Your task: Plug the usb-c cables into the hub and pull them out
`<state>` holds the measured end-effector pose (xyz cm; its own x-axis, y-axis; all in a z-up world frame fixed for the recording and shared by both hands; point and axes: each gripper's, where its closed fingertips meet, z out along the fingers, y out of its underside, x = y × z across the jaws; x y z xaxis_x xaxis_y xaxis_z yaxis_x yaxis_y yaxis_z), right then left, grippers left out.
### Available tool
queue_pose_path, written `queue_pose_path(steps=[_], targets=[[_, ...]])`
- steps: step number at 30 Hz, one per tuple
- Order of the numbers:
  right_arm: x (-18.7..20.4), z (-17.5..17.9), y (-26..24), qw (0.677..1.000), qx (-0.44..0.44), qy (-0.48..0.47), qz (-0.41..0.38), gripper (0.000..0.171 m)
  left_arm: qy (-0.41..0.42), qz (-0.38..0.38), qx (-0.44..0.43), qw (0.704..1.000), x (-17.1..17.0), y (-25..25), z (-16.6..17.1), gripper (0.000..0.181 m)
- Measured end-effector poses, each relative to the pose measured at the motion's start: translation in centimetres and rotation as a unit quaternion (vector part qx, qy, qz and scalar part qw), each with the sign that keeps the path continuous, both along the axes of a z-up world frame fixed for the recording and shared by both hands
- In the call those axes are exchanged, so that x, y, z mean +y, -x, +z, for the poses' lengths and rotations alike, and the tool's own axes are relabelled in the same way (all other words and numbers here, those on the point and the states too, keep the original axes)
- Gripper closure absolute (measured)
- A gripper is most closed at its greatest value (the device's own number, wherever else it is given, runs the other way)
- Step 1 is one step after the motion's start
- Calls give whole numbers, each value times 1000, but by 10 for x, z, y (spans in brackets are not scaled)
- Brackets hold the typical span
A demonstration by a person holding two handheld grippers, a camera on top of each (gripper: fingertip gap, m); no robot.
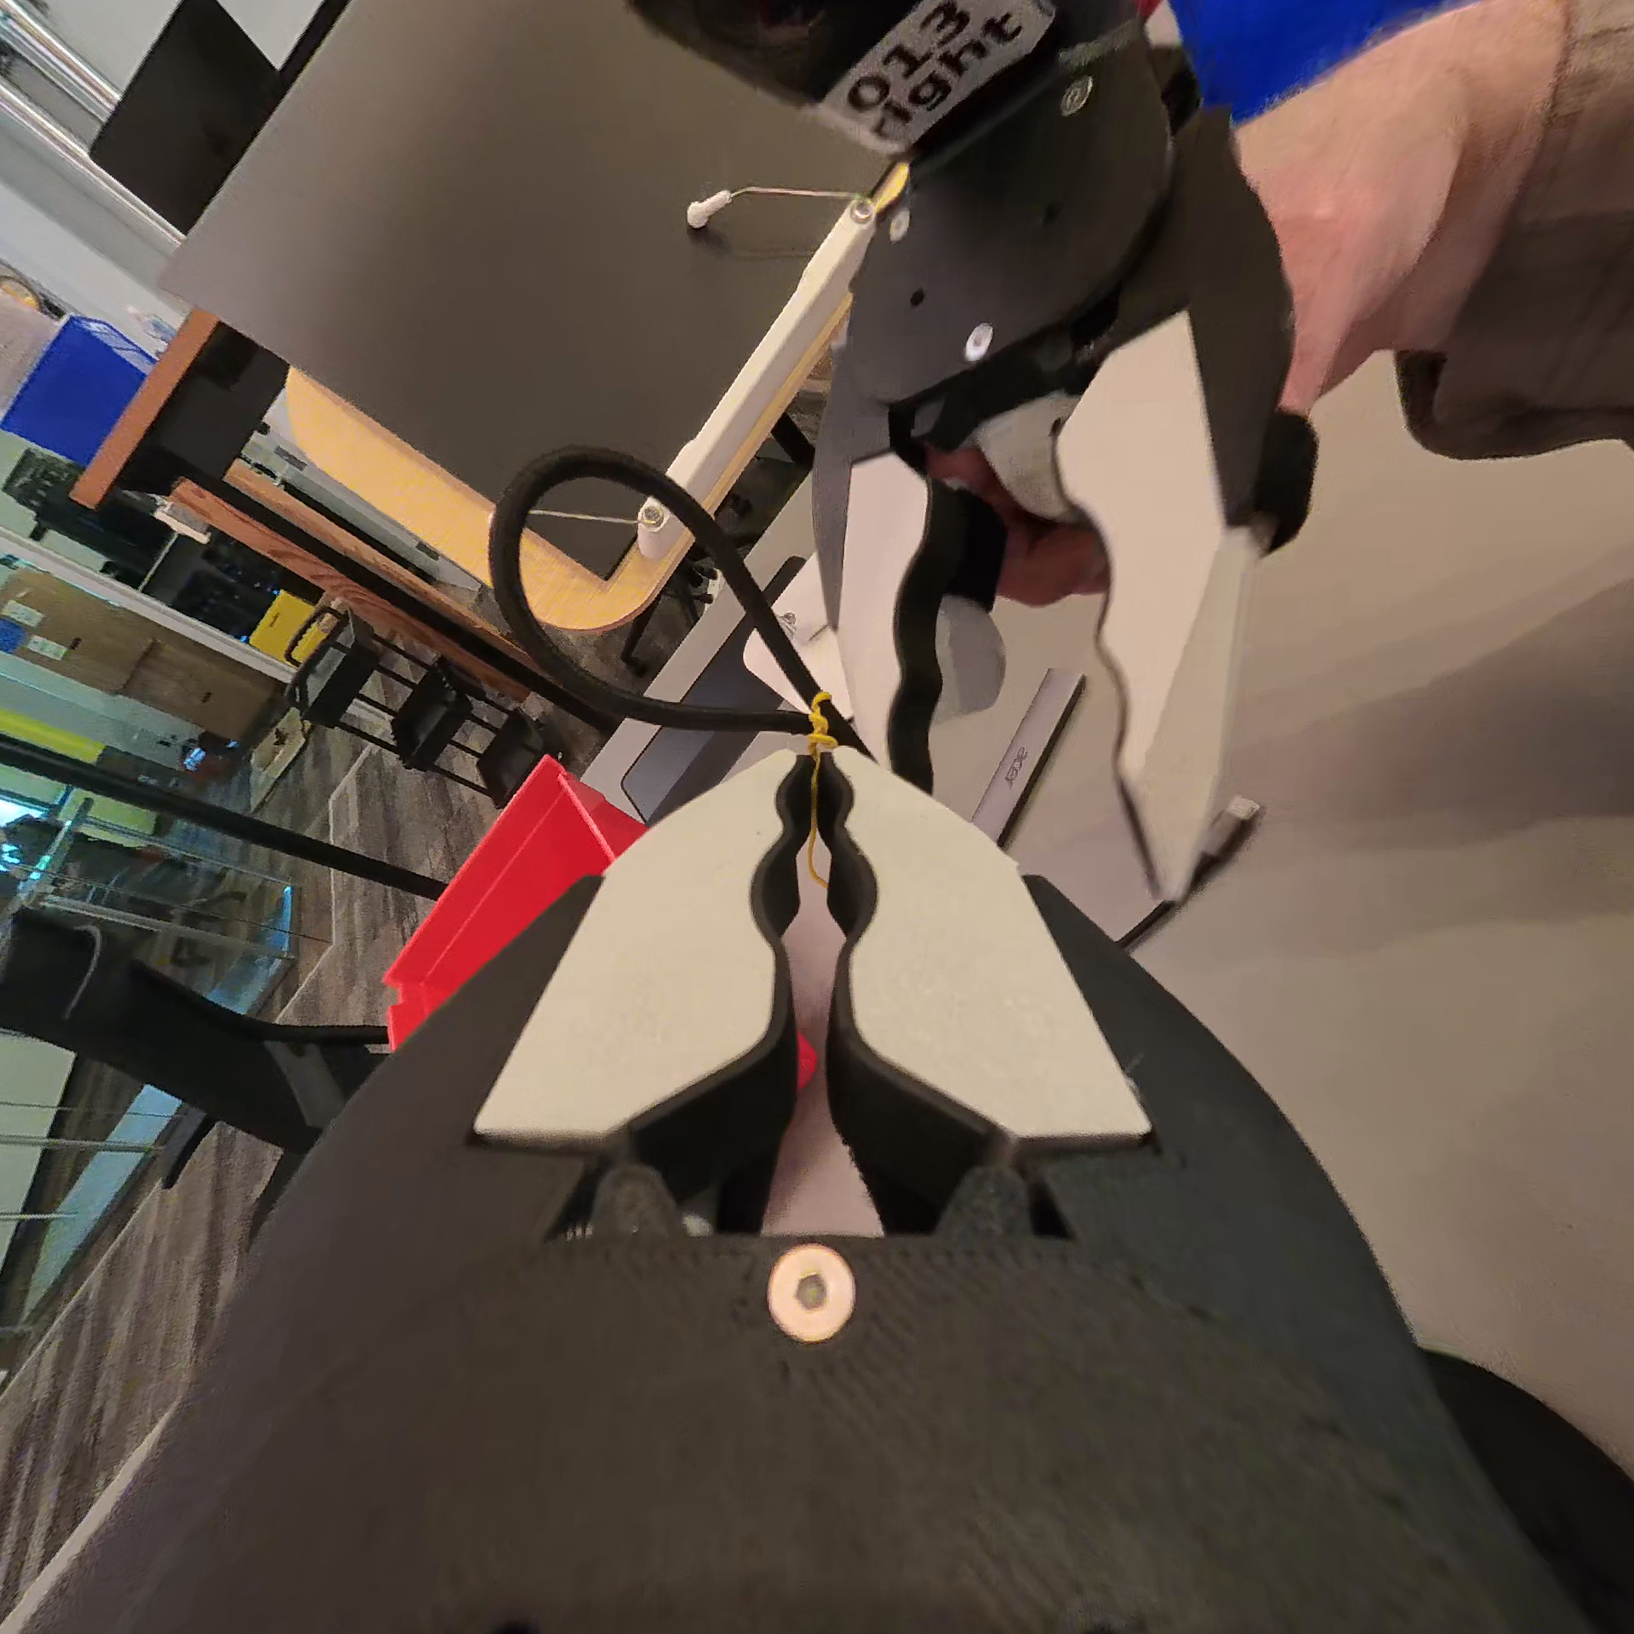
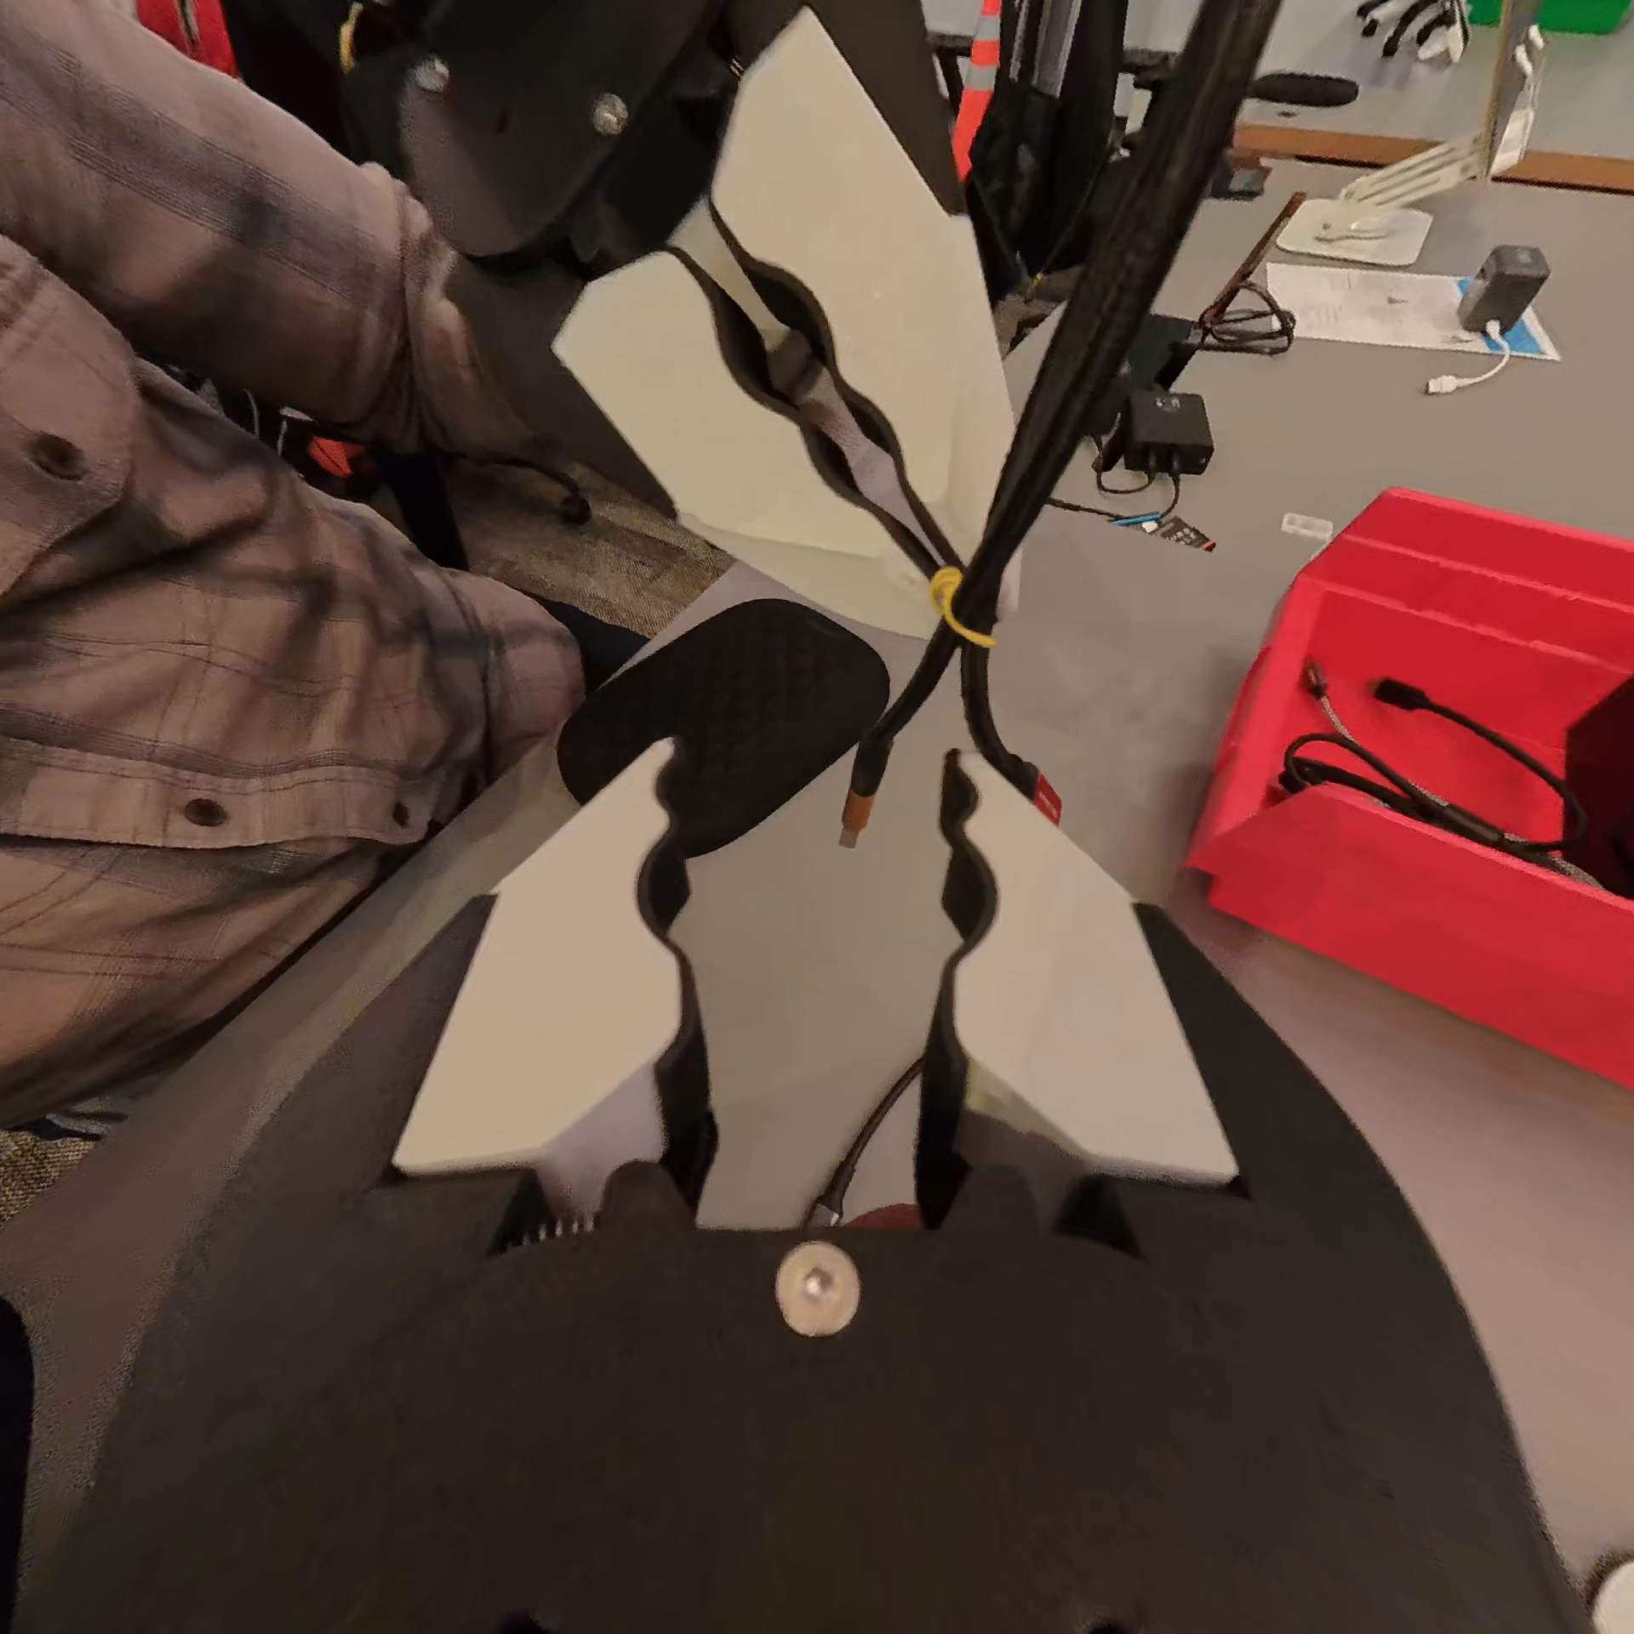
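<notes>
A bundle of black USB-C cables [image 2: 1043, 424] is bound by a yellow twist tie [image 2: 950, 601] and hangs above the grey table [image 2: 1105, 707]. My left gripper [image 1: 818, 769] is shut on the tie; the cable loops away behind it [image 1: 530, 548]. In the right wrist view the left gripper [image 2: 937, 566] comes in from above. Two plug ends dangle below the tie, one copper-coloured [image 2: 853, 805], one red [image 2: 1043, 796]. My right gripper [image 2: 809, 778] is open and empty just below these plugs; it also shows in the left wrist view [image 1: 1034, 813]. A small black hub-like box [image 2: 1158, 433] sits farther back.
A red bin [image 2: 1415, 796] with more cables stands at the right; it also shows in the left wrist view [image 1: 495, 884]. A black charger [image 2: 1503, 283] lies on a paper sheet at the back. A silver laptop [image 1: 1043, 734] lies beneath. A person's sleeve [image 2: 221, 619] is at the left.
</notes>
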<state>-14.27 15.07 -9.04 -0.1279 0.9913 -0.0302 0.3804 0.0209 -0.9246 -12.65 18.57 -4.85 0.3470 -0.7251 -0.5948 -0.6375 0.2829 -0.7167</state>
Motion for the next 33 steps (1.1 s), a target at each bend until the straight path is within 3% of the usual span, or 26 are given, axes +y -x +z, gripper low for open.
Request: queue_pose_path(steps=[2, 4, 12, 21, 33], targets=[[-1, -4, 5, 1000, -7, 14, 5, 134, 1, -2, -2, 1000, -2, -2, 1, 180], [5, -5, 7, 1000, -1, 10, -2, 166, 1, -3, -7, 1000, -4, -2, 3, 180], [19, -4, 9, 998, 6, -47, -37, 167, 39, -16, -32, 999, -8, -2, 5, 180], [43, 9, 2, 987, 30, -114, -105, 166, 163, -97, -63, 980, -32, -17, -5, 180], [42, 37, 7, 964, 61, -218, -136, 166, 143, -106, 16, 984, -34, -17, -24, 180]])
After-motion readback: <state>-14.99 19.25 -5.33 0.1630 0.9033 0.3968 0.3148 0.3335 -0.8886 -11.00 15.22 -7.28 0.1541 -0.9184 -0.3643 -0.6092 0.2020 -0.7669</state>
